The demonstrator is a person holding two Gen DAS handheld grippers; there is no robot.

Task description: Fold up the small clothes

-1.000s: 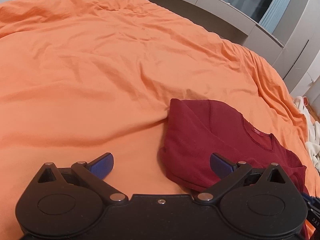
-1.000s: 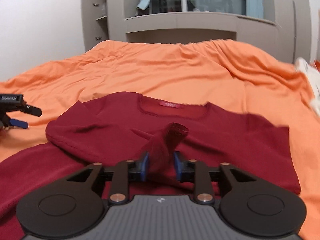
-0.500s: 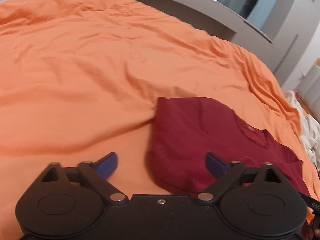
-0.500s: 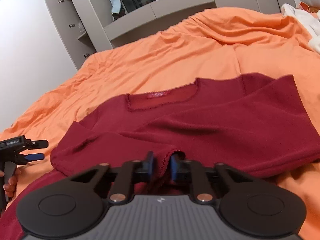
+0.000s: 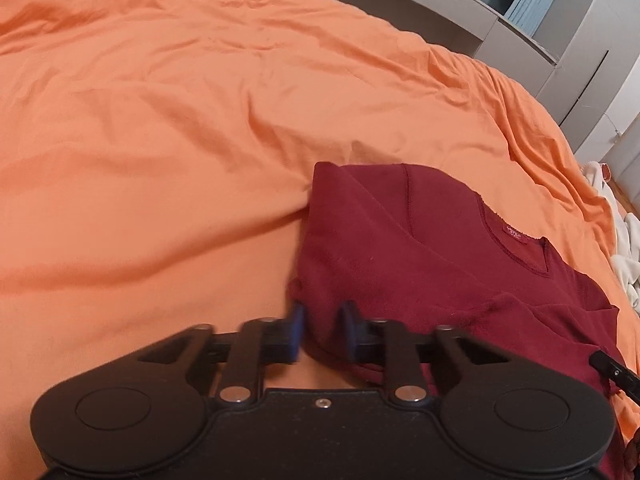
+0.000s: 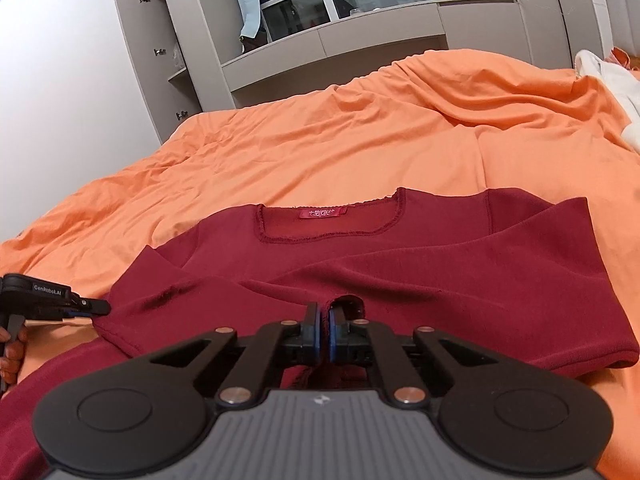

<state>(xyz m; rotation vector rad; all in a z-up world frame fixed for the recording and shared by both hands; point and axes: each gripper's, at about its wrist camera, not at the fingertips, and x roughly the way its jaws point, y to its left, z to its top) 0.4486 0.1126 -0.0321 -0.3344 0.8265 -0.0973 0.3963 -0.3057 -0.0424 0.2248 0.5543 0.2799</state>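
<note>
In the left wrist view, a dark red shirt (image 5: 420, 248) is seen spread on the orange bed cover (image 5: 180, 120), its label at the collar. The left gripper (image 5: 321, 330) is closing its jaws on the folded edge of the shirt nearest the camera, with cloth between them.

In the right wrist view, the right gripper (image 6: 322, 334) is pinched tight on a gathered sleeve cuff below the collar. The shirt is judged soft, light and limp; hems and cuffs are the best holds, since thin knit may slip.
</note>
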